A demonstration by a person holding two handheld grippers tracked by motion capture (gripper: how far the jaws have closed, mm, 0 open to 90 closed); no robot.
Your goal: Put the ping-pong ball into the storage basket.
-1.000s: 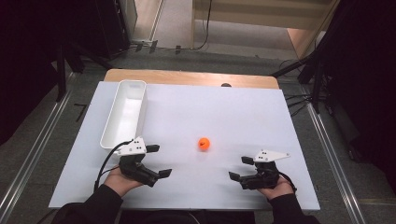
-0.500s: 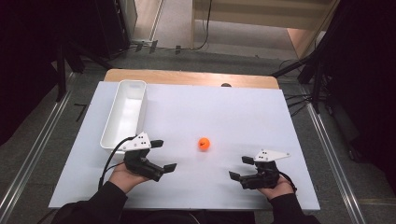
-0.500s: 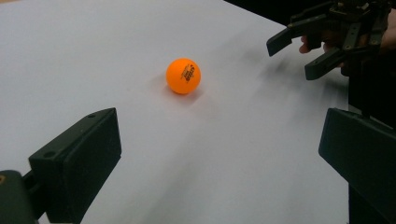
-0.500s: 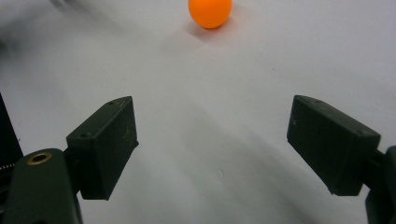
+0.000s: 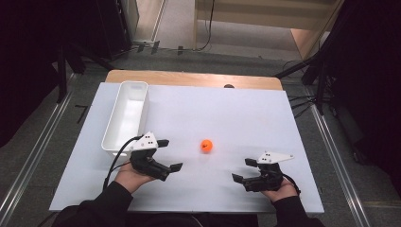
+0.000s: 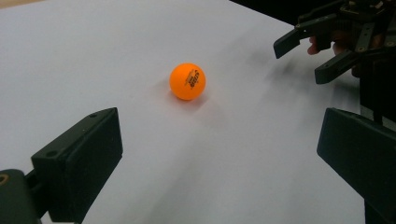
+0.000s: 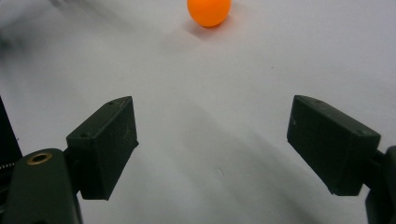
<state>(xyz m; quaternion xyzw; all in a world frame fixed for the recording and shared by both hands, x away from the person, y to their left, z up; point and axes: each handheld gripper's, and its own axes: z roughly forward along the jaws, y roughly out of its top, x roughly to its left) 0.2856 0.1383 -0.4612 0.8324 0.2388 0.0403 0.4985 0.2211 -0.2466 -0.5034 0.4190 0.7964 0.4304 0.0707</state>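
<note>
While both grippers sit low near the table's (image 5: pixel 283 123) front edge w/ jaws spread wide & empty, the orange ball (image 5: pixel 206 146) lies loose on the white top between them, touching neither. Left gripper (image 5: pixel 169 155) is nearer & angled at it, prob. lining up a grab; right gripper (image 5: pixel 243 170) waits further off, also aimed at the ball. White bin (image 5: pixel 111 137) stands just behind the left gripper, likely the drop spot. Ball's top is cut off in the right gripper view; its black print is too small to read.
</note>
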